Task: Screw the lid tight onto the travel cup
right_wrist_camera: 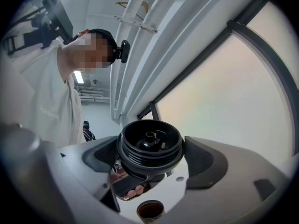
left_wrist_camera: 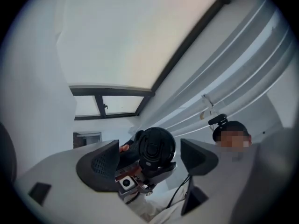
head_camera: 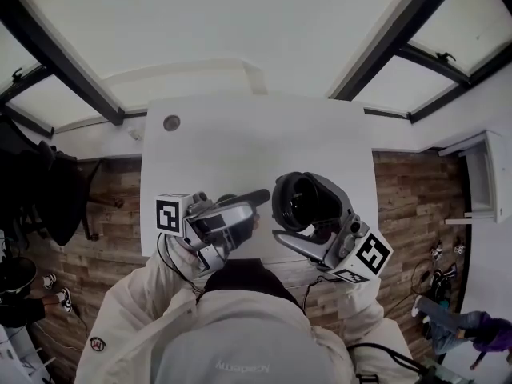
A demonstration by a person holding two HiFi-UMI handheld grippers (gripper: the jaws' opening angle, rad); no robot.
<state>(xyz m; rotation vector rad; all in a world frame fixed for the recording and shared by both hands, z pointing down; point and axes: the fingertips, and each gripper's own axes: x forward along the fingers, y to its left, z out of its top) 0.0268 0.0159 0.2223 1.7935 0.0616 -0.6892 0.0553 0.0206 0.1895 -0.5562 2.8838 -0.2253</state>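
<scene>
Right hand-held gripper (right_wrist_camera: pixel 152 157) clamps the black lid (right_wrist_camera: pixel 149 143) by its rim, with the threads facing its camera. Left hand-held gripper (left_wrist_camera: pixel 149 160) stands wide and empty. The lid looks light, rigid and smooth, so the ribbed rim is probably the best place to hold it. Only the right gripper view shows the cup (right_wrist_camera: pixel 150 211), open, apparently on the surface (head_camera: pixel 240 142) below the right hand-held gripper. The head view hides it.

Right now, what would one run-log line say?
left gripper: open, empty | right gripper: clamps lid | lid: held over table
</scene>
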